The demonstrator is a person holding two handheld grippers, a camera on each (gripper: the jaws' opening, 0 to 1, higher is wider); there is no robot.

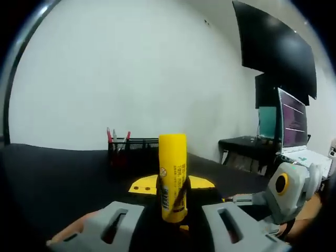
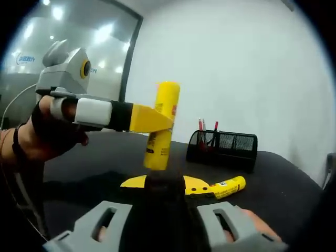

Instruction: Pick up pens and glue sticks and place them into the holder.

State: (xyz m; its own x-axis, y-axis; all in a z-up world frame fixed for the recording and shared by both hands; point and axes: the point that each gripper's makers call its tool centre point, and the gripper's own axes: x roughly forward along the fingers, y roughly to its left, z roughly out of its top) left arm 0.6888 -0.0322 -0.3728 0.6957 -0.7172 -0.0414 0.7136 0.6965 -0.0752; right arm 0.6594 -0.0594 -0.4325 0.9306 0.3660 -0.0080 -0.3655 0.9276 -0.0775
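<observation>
A yellow glue stick (image 1: 172, 176) stands upright between my left gripper's (image 1: 173, 190) yellow jaws, which are shut on its middle. In the right gripper view the same glue stick (image 2: 163, 123) hangs above the table, held by the left gripper (image 2: 167, 121) reaching in from the left. My right gripper (image 2: 164, 184) sits just below the stick's lower end; the space between its jaws is dark and I cannot tell how they stand. A second glue stick (image 2: 227, 186) lies on the table. The black mesh holder (image 2: 223, 147) (image 1: 134, 149) has red pens in it.
The black table (image 2: 283, 199) runs back to a white wall. A laptop (image 1: 293, 123) and a dark monitor (image 1: 273, 44) stand at the far right of the left gripper view. A person's hand (image 2: 44, 131) holds the left gripper; the right gripper's body (image 1: 286, 191) is at the right.
</observation>
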